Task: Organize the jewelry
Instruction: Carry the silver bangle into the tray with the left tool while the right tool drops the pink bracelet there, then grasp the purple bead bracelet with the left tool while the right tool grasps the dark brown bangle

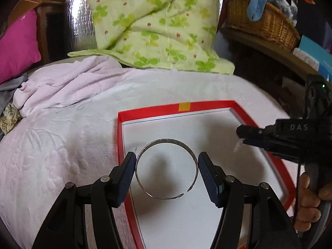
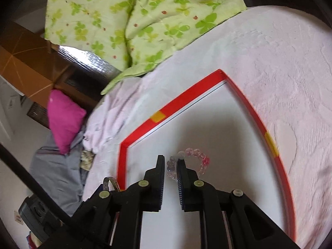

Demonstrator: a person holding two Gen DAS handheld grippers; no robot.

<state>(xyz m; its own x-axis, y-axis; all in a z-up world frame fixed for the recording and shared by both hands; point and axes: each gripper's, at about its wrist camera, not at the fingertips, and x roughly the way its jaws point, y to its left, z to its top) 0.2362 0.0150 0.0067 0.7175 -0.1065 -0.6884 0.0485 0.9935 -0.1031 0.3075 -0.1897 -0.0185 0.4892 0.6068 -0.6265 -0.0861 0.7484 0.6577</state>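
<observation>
A white tray with a red rim [image 1: 207, 104] [image 2: 186, 95] lies on a pale pink bedspread. My left gripper [image 1: 167, 155] hangs over the tray's near left part, shut on a thin silver open bangle [image 1: 166, 140] whose sides touch both blue pads. My right gripper [image 1: 240, 133] comes in from the right above the tray. In the right wrist view its jaws [image 2: 171, 159] stand slightly apart. A bracelet of clear and pink beads [image 2: 197, 155] loops around the right fingertip [image 2: 181, 161], with a few beads in the gap and no pad pressing them.
A green clover-print quilt [image 1: 157, 25] is piled behind the tray. A pink cushion [image 1: 16, 43] sits at the left and a wicker basket [image 1: 263, 20] on a shelf at the right. A clear ring-shaped piece [image 2: 110, 183] lies beside the tray's left rim. A hand [image 1: 307, 203] holds the right gripper.
</observation>
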